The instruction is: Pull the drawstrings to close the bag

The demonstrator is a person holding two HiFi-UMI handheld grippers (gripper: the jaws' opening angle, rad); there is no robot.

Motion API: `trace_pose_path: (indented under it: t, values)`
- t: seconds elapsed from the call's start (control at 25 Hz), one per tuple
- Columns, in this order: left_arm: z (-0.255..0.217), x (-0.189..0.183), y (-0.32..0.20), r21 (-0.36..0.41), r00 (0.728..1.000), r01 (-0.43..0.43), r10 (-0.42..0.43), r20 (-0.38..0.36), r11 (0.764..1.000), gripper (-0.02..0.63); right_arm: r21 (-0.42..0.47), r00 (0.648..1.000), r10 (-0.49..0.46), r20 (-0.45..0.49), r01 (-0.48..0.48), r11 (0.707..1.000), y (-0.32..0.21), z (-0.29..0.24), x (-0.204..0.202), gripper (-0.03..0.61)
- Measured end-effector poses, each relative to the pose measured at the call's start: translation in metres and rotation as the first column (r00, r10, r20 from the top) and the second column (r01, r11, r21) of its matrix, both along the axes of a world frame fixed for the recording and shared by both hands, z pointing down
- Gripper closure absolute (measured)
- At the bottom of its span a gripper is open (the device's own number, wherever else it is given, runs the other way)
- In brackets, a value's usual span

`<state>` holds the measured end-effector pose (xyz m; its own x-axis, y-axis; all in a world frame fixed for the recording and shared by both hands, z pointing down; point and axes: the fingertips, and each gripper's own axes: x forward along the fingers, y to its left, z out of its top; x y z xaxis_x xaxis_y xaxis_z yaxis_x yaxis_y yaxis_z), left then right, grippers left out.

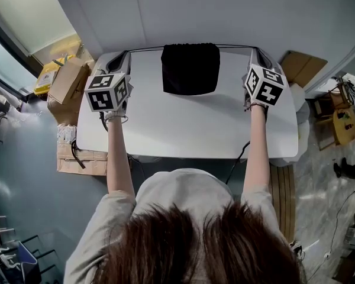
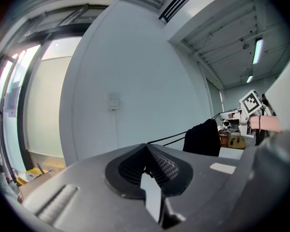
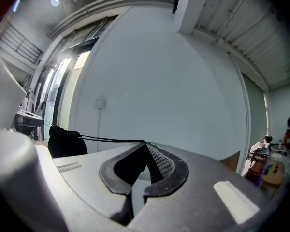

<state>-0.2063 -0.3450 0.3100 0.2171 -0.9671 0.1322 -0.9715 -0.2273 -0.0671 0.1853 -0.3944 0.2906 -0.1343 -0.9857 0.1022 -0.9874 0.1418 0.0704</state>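
Head view, bag (image 1: 190,68) between left tongs (image 1: 125,52), right tongs (image 1: 255,51), drawstrings (image 1: 147,48) pinched

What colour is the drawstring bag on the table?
Black; the bag shows best in the head view.

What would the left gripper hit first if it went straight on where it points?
Probably the white wall; nothing shows between it and the left gripper, though depth is unclear. The black bag sits aside.

A white desk (image 1: 183,129) with rounded corners is observed. A black bag (image 1: 190,68) is set at the middle of its far edge.
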Motion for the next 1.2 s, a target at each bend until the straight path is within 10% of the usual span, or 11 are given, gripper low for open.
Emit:
trace_pose_path:
  t: [1.2]
  values:
    - [-0.015, -0.007, 0.002, 0.042, 1.000, 0.010, -0.010, -0.002, 0.999, 0.612, 0.048, 1.000, 0.001, 0.011, -0.001, 0.999, -0.001, -0.013, 0.000, 0.563]
